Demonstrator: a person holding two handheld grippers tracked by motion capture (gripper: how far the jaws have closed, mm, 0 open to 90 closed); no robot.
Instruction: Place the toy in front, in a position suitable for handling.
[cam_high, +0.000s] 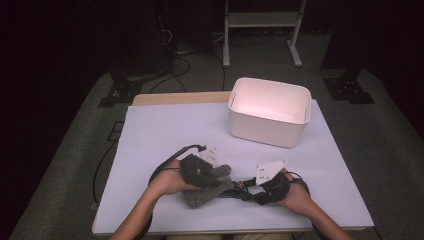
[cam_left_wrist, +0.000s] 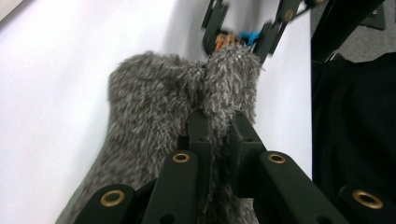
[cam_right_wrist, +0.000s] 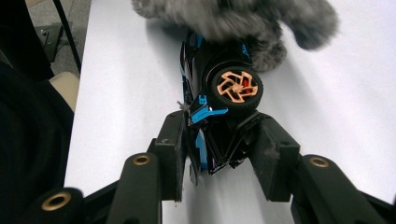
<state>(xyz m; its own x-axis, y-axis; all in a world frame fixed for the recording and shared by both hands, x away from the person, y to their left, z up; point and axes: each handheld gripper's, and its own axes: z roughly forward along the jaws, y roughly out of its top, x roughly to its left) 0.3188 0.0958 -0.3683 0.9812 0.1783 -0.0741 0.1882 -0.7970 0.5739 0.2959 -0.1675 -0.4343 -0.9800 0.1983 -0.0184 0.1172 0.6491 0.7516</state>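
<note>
The left gripper is pinching a fold of the grey fuzzy cloth, its jaws pressed nearly together on the pile. The right gripper is clamping the tail of a black and blue toy car, jaws partly spread around the body. The car is lying on its side on the counter, long axis running straight away from the right gripper, nose tucked under the cloth just beyond. No readable writing is showing.
</note>
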